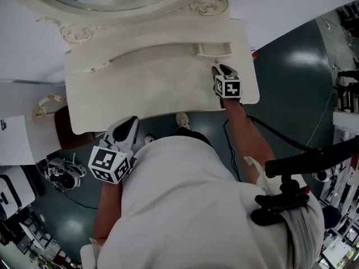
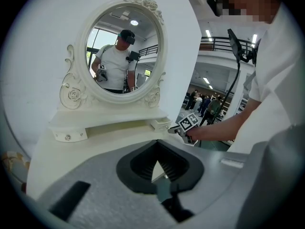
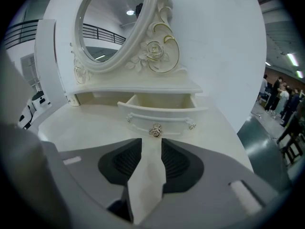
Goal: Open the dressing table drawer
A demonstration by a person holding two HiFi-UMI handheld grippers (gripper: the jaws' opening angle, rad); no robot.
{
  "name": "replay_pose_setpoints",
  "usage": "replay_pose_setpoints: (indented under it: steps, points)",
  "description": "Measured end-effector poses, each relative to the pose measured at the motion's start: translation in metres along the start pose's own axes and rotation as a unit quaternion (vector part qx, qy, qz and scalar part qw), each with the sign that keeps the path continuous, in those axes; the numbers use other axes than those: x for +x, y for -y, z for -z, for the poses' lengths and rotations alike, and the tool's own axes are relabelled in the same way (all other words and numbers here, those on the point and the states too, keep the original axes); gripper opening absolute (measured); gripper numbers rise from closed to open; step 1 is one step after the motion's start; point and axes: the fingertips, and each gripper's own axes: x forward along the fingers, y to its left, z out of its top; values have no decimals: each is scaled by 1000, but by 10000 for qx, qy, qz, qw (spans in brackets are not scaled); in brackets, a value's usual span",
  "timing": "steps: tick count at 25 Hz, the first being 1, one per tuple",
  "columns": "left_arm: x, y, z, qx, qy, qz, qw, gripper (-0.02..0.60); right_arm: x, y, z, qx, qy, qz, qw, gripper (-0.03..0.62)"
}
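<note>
A cream dressing table [image 1: 157, 88] with an oval mirror [image 2: 125, 51] has a small right drawer [image 3: 159, 116] that stands pulled out; the inside shows empty. Its metal knob [image 3: 156, 131] sits just beyond my right gripper [image 3: 151, 144], whose jaws are open with nothing between them and do not touch the knob. In the head view the right gripper [image 1: 219, 68] rests over the tabletop just in front of that drawer [image 1: 213, 50]. My left gripper [image 1: 130, 121] hangs at the table's near edge, its jaws [image 2: 156, 157] shut and empty. The left drawer [image 2: 69, 135] is closed.
A white wall stands behind the mirror. A brown stool [image 1: 64, 129] sits under the table's left side, next to a sheet of paper [image 1: 11, 139]. A black cable [image 1: 269, 129] runs across the dark floor to the right, near a black stand [image 1: 291, 167].
</note>
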Motion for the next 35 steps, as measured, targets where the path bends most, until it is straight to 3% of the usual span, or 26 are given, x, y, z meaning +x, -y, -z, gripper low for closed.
replay_pose_setpoints:
  steps: [4, 10, 22, 35]
  points:
    - [-7, -1, 3, 68, 15, 132, 9999, 2, -14, -8, 12, 67, -40, 41, 10000, 109]
    - [-23, -3, 10, 177, 49, 314, 9993, 3, -43, -32, 30, 20, -55, 90, 9999, 2]
    - [-78, -19, 33, 328, 79, 500, 9982, 3, -103, -118, 71, 139, -278, -270, 9992, 1]
    - [-132, -43, 75, 377, 52, 675, 9970, 3, -154, -232, 96, -101, -245, -671, 9974, 0]
